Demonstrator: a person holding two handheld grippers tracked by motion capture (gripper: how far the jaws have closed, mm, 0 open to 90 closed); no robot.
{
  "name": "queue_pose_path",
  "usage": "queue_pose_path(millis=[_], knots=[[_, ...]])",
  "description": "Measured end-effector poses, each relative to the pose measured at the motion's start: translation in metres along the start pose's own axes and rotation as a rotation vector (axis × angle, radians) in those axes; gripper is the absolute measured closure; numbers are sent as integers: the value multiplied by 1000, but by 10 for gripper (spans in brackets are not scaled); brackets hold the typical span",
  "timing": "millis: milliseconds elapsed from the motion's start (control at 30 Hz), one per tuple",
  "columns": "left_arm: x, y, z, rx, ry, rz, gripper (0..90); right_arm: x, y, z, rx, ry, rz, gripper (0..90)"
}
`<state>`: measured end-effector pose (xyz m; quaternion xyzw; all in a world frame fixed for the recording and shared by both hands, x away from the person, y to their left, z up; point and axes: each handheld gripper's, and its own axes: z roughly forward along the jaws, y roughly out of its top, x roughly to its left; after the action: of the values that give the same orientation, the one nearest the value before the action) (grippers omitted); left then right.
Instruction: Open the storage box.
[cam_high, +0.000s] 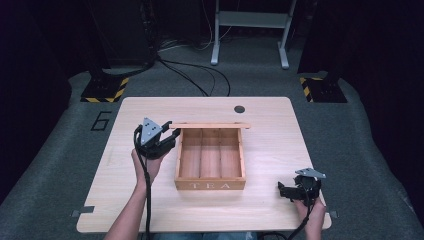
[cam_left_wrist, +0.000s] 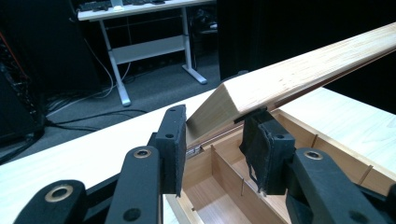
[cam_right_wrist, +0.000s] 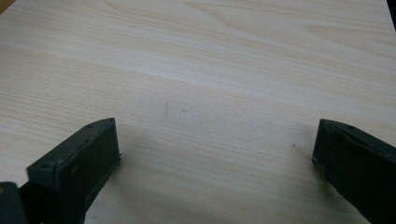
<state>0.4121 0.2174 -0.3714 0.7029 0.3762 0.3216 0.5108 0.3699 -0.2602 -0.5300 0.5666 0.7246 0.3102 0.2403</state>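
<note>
L gripper (cam_high: 169, 131) fingers tight on raised lid (cam_high: 210, 125) corner of tea box (cam_high: 210, 184); R gripper (cam_high: 284, 191) fingers wide.

A light wooden table (cam_high: 150, 210) carries a small dark round hole (cam_high: 239, 109) near its far edge. It stands on grey carpet (cam_high: 370, 150) marked with a "6" (cam_high: 101, 120). Beyond, black cables (cam_high: 200, 75) cross the floor toward a grey desk frame (cam_high: 250, 30), flanked by two yellow-and-black striped bases (cam_high: 105, 90).

Grey carpet floor (cam_high: 45, 165), dark surroundings; white desk frame (cam_high: 250, 30) behind (cables (cam_high: 195, 75) trailing), hazard-striped bases (cam_high: 105, 90).
</note>
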Motion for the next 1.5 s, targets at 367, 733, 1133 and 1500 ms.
queue_pose_path(millis=[367,733,1133,1500], knots=[[10,14,6,25,-28,-12,597,0,0,0,1,0,2,0],[20,29,15,50,-40,-22,603,0,0,0,1,1,2,0],[21,31,16,53,-42,-24,605,0,0,0,1,0,2,1],[21,31,16,52,-41,-27,605,0,0,0,1,0,2,1]])
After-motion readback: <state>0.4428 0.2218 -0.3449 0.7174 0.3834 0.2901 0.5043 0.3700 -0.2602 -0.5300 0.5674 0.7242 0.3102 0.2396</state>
